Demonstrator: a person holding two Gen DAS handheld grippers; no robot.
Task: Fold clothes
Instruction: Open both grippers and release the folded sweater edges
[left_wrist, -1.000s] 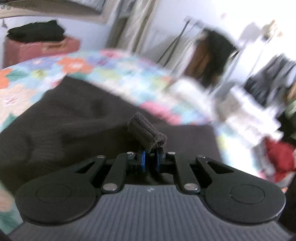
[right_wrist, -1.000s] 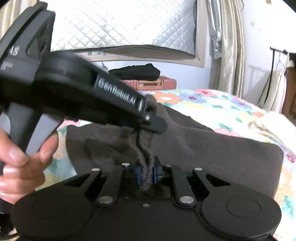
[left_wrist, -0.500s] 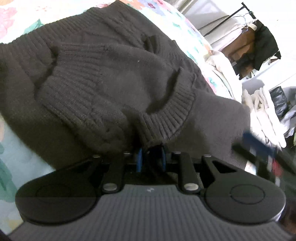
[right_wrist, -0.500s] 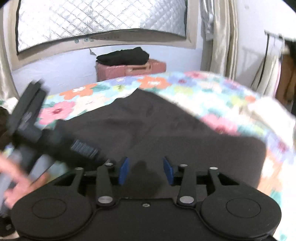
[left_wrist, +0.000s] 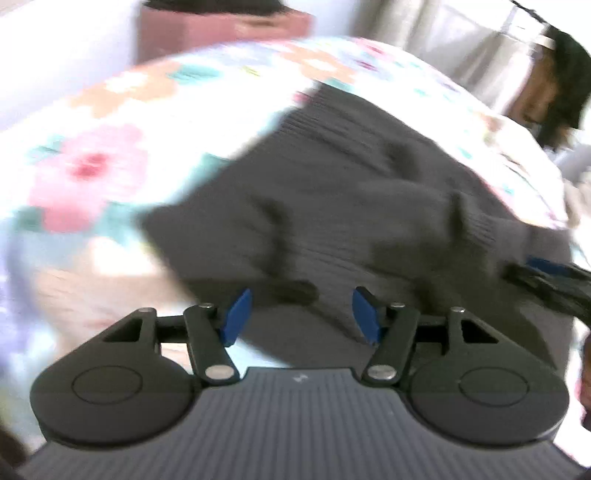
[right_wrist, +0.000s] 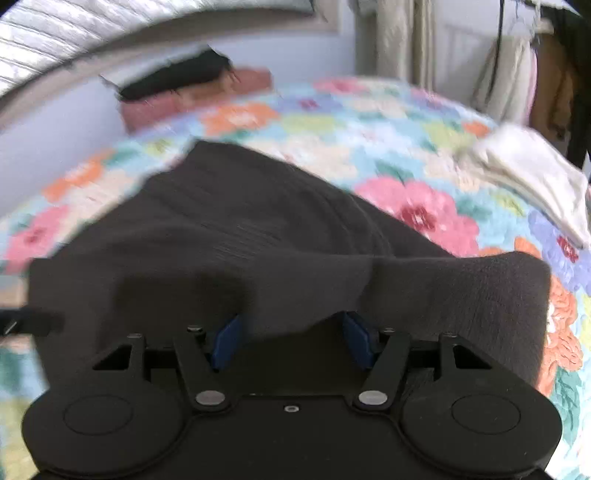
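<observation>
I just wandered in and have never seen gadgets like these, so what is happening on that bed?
A person is folding a dark knitted sweater on a bed covered by a floral quilt, using a handheld tool in each hand instead of bare fingers. At this moment the left tool and the right tool are both open and hold nothing. The sweater lies bunched on the quilt, only partly folded. A pale folded cloth sits off to the side.
</observation>
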